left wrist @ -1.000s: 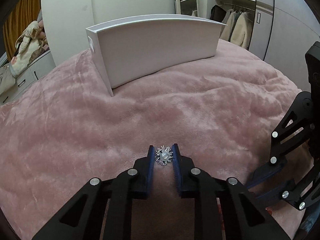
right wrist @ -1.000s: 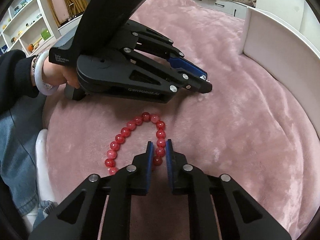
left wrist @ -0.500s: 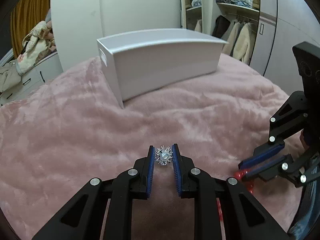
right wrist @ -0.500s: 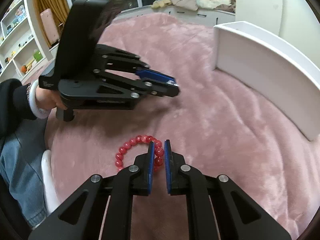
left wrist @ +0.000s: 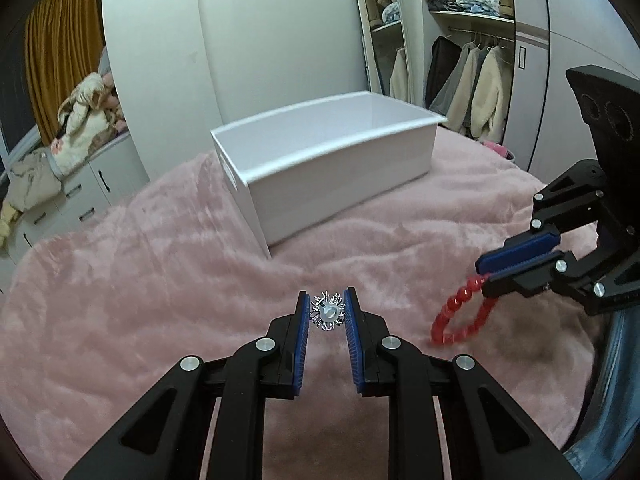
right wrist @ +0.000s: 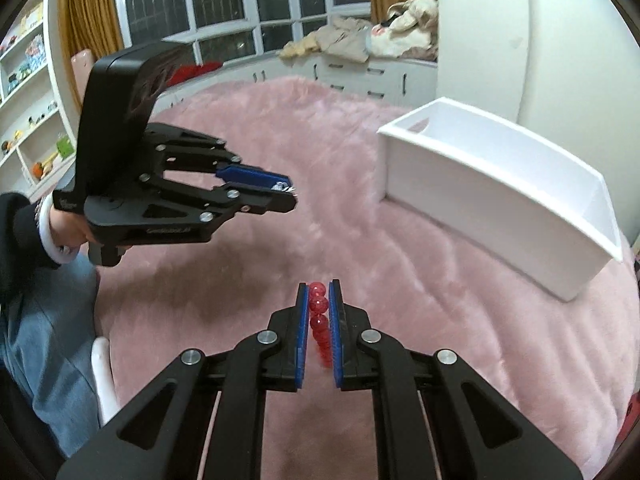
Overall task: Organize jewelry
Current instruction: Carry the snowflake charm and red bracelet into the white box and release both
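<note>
Blanket: pink plush blanket (left wrist: 140,280) carries everything; one of it.
Box: one white rectangular open-topped box (left wrist: 340,184) sits toward the blanket's far edge, nothing visible inside.
Change: a second ago both pieces lay low on the blanket; now both are lifted clear and the box's open top shows, so the carry to the box looks under way.
Left gripper: left gripper (left wrist: 328,314) has its jaws pinched on one silver spiky brooch with a pale centre stone (left wrist: 329,313), held above the blanket's near edge.
Right gripper: right gripper (right wrist: 319,310) has its jaws clamped on one red round-bead bracelet (left wrist: 460,316), whose loop dangles free.
Count: two grippers, two jewels, one box.
</note>
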Action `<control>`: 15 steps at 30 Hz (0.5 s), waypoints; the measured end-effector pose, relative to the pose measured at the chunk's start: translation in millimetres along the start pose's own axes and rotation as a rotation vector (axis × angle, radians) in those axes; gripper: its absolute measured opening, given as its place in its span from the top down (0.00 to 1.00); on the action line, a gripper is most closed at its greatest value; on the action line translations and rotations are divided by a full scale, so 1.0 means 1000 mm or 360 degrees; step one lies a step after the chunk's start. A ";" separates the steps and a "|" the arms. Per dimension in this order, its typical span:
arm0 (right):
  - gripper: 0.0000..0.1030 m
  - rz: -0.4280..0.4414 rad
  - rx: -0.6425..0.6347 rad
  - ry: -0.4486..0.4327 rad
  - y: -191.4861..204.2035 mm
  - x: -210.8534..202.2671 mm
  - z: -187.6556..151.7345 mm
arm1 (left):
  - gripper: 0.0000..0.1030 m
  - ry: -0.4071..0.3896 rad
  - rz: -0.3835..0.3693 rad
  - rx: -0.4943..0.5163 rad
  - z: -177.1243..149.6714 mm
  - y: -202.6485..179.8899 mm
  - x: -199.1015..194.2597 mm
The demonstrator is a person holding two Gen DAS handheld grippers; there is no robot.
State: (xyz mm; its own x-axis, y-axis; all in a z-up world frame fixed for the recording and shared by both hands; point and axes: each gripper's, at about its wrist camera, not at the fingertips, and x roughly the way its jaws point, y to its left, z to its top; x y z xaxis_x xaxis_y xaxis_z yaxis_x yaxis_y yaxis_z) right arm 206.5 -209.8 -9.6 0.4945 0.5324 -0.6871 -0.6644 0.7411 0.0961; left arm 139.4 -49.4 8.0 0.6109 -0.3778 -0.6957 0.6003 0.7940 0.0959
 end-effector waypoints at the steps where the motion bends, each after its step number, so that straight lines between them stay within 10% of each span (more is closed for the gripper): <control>1: 0.90 -0.0005 0.0006 -0.0016 -0.002 -0.003 0.003 | 0.78 -0.0010 0.0004 0.0001 0.005 0.001 -0.004; 15: 0.90 -0.0138 0.0059 -0.0229 -0.055 -0.049 0.059 | 0.78 -0.0049 0.0034 0.0001 0.080 0.005 -0.021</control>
State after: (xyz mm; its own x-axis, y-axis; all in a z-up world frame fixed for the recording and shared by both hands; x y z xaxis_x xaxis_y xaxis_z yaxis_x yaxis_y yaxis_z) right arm 251.4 -252.4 61.5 0.6257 0.5169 -0.5842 -0.5960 0.8000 0.0694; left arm 170.8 -75.8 79.5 0.6393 -0.3752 -0.6712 0.5871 0.8019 0.1109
